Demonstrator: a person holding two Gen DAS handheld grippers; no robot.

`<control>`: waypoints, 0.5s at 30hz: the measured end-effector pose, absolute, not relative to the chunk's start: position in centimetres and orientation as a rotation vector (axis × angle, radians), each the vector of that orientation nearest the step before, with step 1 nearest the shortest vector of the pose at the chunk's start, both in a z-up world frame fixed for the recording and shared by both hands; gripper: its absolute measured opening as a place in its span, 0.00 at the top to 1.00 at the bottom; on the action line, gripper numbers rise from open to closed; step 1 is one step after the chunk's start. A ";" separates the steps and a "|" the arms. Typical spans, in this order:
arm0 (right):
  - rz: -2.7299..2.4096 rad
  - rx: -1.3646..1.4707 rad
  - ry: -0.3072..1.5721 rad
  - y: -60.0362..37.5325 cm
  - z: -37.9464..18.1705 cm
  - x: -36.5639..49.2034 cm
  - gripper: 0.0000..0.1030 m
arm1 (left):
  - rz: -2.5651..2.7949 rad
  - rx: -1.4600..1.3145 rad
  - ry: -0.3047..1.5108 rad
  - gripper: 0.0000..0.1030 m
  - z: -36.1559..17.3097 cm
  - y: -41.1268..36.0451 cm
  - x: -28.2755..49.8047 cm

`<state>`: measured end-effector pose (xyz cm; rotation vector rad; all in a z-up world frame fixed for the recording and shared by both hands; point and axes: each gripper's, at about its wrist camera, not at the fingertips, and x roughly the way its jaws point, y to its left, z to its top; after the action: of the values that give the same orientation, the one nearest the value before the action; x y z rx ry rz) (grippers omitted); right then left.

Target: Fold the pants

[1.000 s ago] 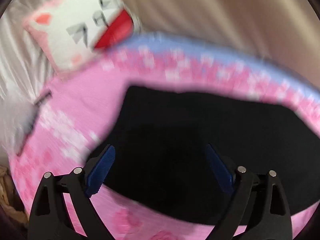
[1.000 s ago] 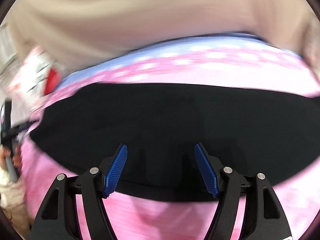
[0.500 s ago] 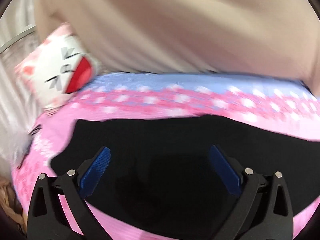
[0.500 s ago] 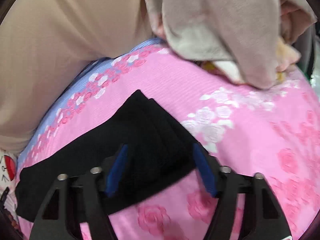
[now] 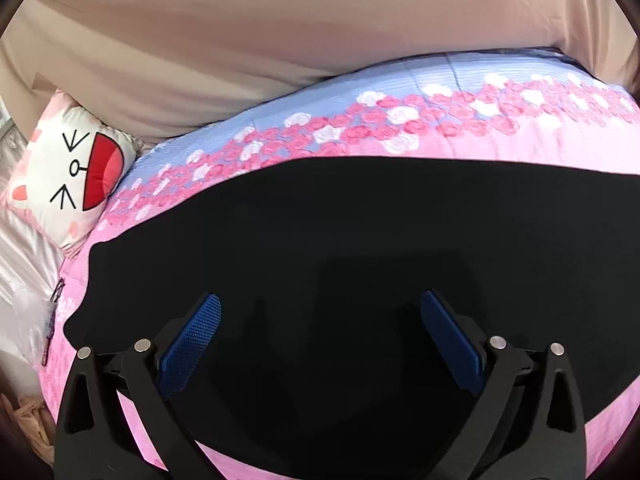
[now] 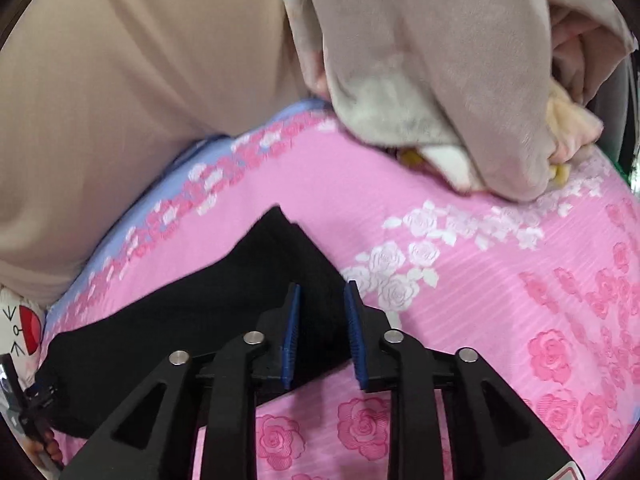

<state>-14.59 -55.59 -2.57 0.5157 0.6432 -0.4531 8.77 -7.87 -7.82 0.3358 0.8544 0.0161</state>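
Observation:
The black pants (image 5: 340, 248) lie flat as a long folded strip on a pink rose-print bedspread (image 5: 460, 120). My left gripper (image 5: 320, 336) is open and empty, its blue pads spread wide just above the near edge of the pants. In the right wrist view the pants (image 6: 192, 320) end in a squared corner. My right gripper (image 6: 320, 328) sits at that end with its pads close together and fabric between them; the near right edge of the cloth lies in the narrow gap.
A white cartoon-face pillow (image 5: 72, 172) lies at the left end of the bed. A beige curtain (image 5: 280, 40) hangs behind the bed. A heap of beige and cream clothes (image 6: 460, 80) sits on the bedspread (image 6: 520, 280) beyond the right gripper.
The right gripper swung to the right end of the pants and its jaws narrowed from wide open to nearly shut over the corner. The left gripper stayed open and shifted over the left part.

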 end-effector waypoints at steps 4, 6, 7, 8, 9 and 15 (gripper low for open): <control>-0.477 0.611 0.696 -56.4 -3.8 -15.2 0.47 | 0.018 0.338 0.845 0.05 -7.7 -7.7 8.5; -0.445 0.661 0.684 -56.3 -4.3 -15.3 0.44 | 0.020 0.345 0.841 0.05 -7.7 -7.8 8.3; -0.445 0.653 0.672 -56.2 -4.2 -15.3 0.40 | 0.017 0.346 0.843 0.05 -7.7 -7.7 8.3; -0.442 0.652 0.675 -56.0 -4.4 -15.1 0.40 | 0.013 0.344 0.845 0.05 -7.7 -7.6 8.2; -0.434 0.664 0.675 -55.8 -4.3 -15.0 0.40 | 0.013 0.342 0.846 0.05 -7.7 -7.5 8.2; -0.431 0.680 0.657 -55.3 -5.1 -13.8 0.36 | 0.018 0.323 0.851 0.05 -7.5 -6.6 8.2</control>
<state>-13.83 -55.35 -5.11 0.6799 0.6574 -0.4305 8.18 -6.60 -7.53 0.3235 0.8508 0.0176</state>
